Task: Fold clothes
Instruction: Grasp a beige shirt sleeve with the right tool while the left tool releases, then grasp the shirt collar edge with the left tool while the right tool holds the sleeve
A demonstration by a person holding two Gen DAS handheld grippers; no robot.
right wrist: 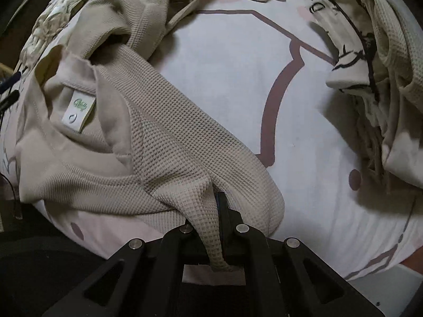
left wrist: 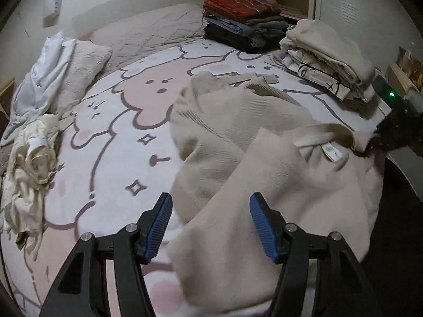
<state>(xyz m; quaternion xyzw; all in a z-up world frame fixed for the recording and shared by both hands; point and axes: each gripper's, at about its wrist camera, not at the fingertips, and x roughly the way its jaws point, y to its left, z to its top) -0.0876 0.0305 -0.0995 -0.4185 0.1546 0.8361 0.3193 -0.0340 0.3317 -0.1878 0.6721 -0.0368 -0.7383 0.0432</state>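
A beige waffle-knit garment [left wrist: 238,137] lies crumpled on the bed's cartoon-print sheet [left wrist: 127,137]. My left gripper [left wrist: 211,208] is open just above the garment's near edge, its blue pads [left wrist: 158,224] apart, nothing between them. My right gripper [right wrist: 218,203] is shut on a fold of the same garment [right wrist: 169,132] near its collar, where a white label [right wrist: 78,112] shows. The right gripper also shows in the left wrist view [left wrist: 380,142] at the far right, pinching the cloth.
A stack of folded dark and red clothes [left wrist: 243,18] sits at the back. A pile of folded cream clothes [left wrist: 327,55] lies at the right, also in the right wrist view [right wrist: 370,66]. Crumpled pale clothes [left wrist: 31,163] and a pillow [left wrist: 82,63] lie at the left.
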